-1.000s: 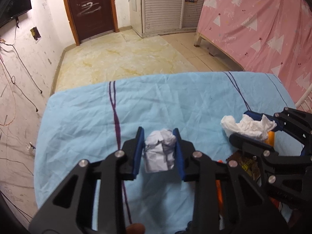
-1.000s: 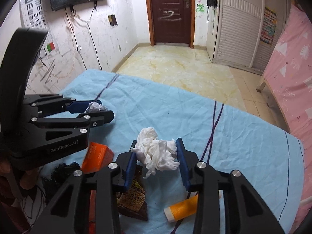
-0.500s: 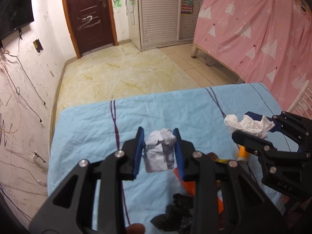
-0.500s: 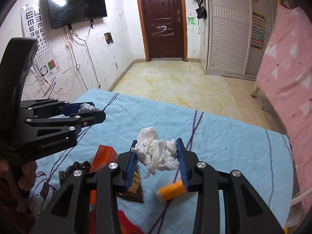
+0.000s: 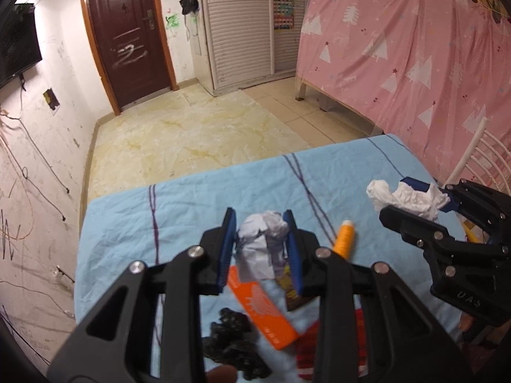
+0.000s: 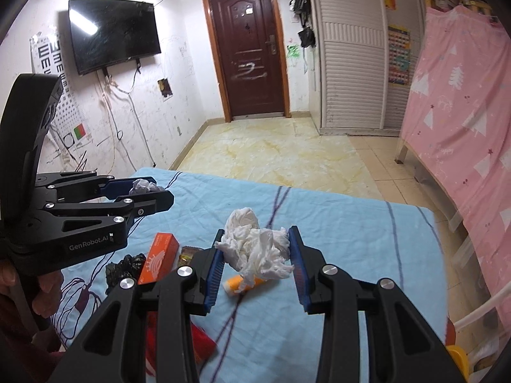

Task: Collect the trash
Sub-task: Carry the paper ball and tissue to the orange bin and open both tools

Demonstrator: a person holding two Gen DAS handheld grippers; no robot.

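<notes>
1. The left gripper (image 5: 261,249) was seen closed on a crumpled paper ball (image 5: 262,246), the blue pads pressed against both of its sides.
2. The right gripper (image 6: 255,266) was seen clamped on a white tissue wad (image 6: 255,247), which bulged above the pads.
3. Over the last second both grippers had been raised and drawn back from the blue bedsheet (image 5: 198,204); more floor and door were brought into view.
4. Left on the bedsheet, below the grippers, were an orange box (image 5: 265,309), an orange tube (image 5: 345,236), a black crumpled bag (image 5: 236,348) and a brown wrapper (image 6: 188,252).
5. Two pieces were judged secured and ready for disposal; no bin was visible, and several pieces remained to be collected.
</notes>
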